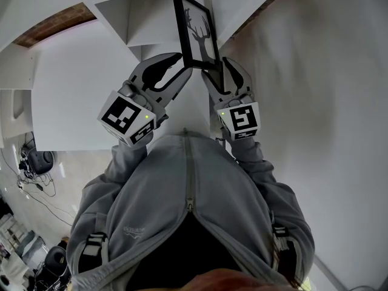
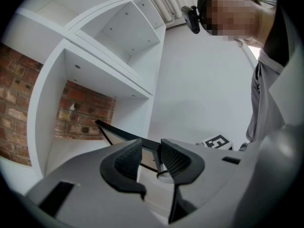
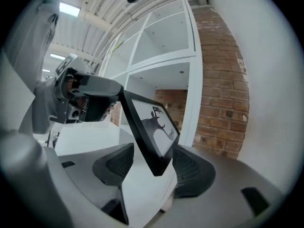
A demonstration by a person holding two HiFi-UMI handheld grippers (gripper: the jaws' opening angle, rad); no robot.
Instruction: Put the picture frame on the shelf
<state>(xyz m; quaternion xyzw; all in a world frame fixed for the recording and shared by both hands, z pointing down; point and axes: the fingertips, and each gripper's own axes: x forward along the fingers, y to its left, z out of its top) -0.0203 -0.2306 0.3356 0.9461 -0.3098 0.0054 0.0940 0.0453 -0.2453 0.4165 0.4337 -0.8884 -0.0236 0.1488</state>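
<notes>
A black picture frame (image 1: 197, 32) with a deer silhouette stands tilted in the mouth of a white shelf (image 1: 145, 14) compartment. My left gripper (image 1: 185, 64) is shut on one corner of the picture frame (image 2: 118, 132), whose thin edge runs between its pads. My right gripper (image 1: 216, 68) is open. The opposite corner of the picture frame (image 3: 152, 127) hangs between its jaws, clear of both pads (image 3: 192, 167). In the right gripper view, the left gripper (image 3: 90, 101) holds the far corner.
The shelf (image 2: 109, 75) is a grid of white compartments against a brick wall (image 3: 223, 80). A plain white wall (image 1: 315, 102) runs along the right. Cables and gear (image 1: 33, 162) lie on the floor at the left.
</notes>
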